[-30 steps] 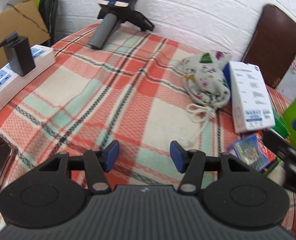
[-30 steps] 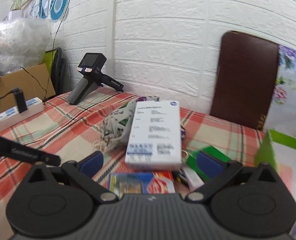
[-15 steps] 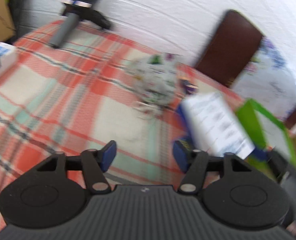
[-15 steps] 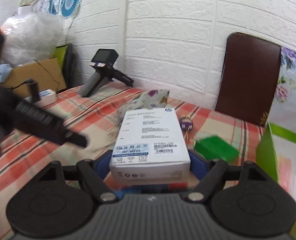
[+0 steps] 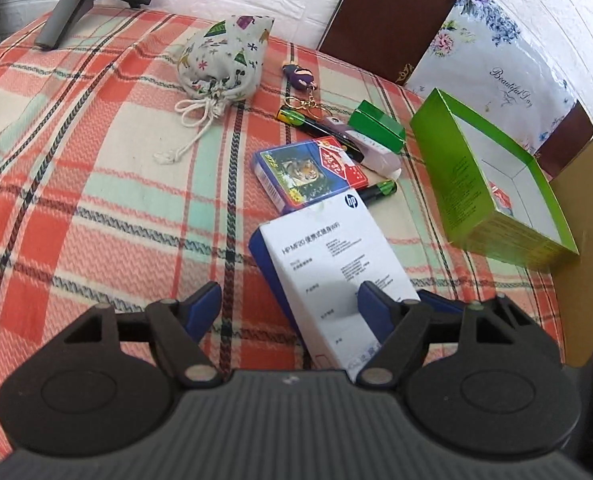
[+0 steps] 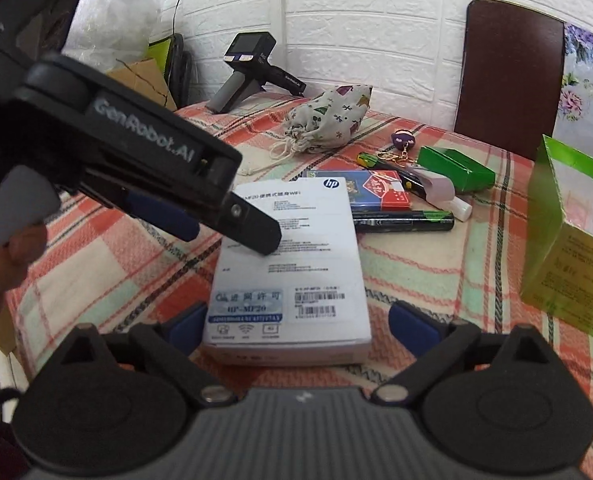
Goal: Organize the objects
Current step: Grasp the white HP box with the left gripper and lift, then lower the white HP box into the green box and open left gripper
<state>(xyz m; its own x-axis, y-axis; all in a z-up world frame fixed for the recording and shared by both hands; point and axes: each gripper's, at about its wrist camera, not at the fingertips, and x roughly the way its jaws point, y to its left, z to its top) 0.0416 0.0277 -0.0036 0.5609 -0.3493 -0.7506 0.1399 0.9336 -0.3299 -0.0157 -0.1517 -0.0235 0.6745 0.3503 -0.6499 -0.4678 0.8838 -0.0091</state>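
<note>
White HP MF20 box (image 6: 292,264) between opening right gripper (image 6: 298,322); GenRobot.AI left gripper (image 5: 288,306) opening

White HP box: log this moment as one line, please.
white HP box: flat on plaid cloth | right gripper: straddling box, opening, no contact | left gripper: over box, opening | green tray: beside

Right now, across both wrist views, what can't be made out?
- Green open box: its contents. Its own walls hide most in the left wrist view; the right wrist view cuts it at the edge.
- White HP box: part of its print, covered by the left gripper in the right wrist view.
- Drawstring pouch: tied shut, contents unseen.
- Right gripper: jaws opening around the HP box; contact unclear.
</note>
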